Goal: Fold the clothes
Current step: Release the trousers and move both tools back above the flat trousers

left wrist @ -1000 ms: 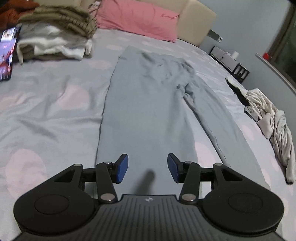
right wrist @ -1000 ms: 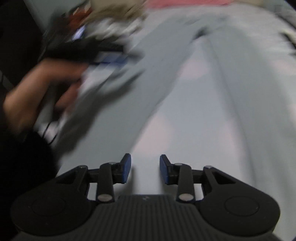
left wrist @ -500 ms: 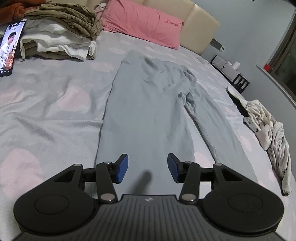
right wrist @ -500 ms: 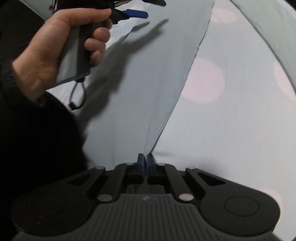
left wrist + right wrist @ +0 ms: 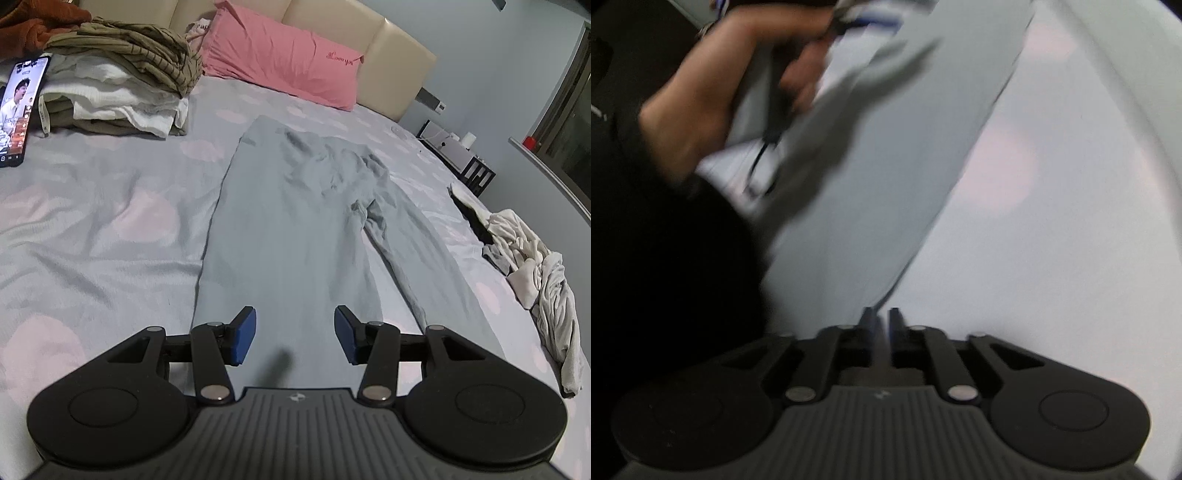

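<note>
A bed (image 5: 96,206) is seen, on which trousers (image 5: 295,229), folded clothes (image 5: 122,99), a phone (image 5: 20,107), a pillow (image 5: 280,70) and crumpled laundry (image 5: 535,269) are laid.

Pink pillow (image 5: 284,68), lit phone (image 5: 22,110) (screen up), beige headboard (image 5: 391,70)

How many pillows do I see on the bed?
1: the pink pillow lies at the head of the bed, against the beige headboard. Another may be hidden behind the folded clothes pile.
</note>
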`<state>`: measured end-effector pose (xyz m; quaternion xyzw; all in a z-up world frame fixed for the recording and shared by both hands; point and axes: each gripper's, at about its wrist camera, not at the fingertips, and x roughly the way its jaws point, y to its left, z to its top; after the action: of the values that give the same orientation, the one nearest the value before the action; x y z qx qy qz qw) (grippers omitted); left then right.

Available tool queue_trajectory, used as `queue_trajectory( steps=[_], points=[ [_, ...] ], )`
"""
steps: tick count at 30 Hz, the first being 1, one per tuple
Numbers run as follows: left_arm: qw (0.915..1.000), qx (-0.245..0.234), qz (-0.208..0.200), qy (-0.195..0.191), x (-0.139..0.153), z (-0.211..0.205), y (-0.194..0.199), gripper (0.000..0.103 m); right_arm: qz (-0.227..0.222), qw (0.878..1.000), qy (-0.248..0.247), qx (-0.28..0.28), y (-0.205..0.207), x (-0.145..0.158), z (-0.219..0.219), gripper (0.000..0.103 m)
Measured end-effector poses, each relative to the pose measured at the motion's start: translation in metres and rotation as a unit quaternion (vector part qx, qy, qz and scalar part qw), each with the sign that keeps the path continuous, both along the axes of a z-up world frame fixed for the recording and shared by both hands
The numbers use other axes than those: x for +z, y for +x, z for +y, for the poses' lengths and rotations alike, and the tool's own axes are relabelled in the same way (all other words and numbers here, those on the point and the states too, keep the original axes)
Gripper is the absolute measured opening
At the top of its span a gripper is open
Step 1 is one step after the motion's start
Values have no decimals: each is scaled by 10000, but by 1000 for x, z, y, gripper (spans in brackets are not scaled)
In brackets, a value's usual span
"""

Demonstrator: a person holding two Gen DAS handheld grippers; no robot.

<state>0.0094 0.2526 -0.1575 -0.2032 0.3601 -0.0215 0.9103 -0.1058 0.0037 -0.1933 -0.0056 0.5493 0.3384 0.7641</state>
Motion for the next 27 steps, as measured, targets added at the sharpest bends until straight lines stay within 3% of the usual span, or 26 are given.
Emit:
queue_trajectory(
  steps=[3, 6, 12, 16, 22, 27],
  points=[
    [10000, 7, -28, -84, -2, 0, 5, 45, -768, 9947, -146, -672, 25, 14, -23, 35],
    [10000, 5, 3, -67, -6, -1, 11, 45, -1185, 9843, -299, -1275, 53, 20, -38, 35],
    [9998, 108, 32, -135, -12, 8, 20, 45, -1793, 9698, -323, -1621, 84, 41, -51, 35],
    [9995, 203, 27, -233, -14, 15, 24, 45, -1877, 9697, -65, -1559, 81, 41, -42, 35],
    [9984, 65, 36, -556, -8, 33, 41, 45, -2098, 9736, 109, -893, 63, 31, -6, 36],
    [9979, 177, -94, -617, -2, 37, 39, 45, -2464, 9677, 173, -511, 59, 34, 9, 40]
  ],
)
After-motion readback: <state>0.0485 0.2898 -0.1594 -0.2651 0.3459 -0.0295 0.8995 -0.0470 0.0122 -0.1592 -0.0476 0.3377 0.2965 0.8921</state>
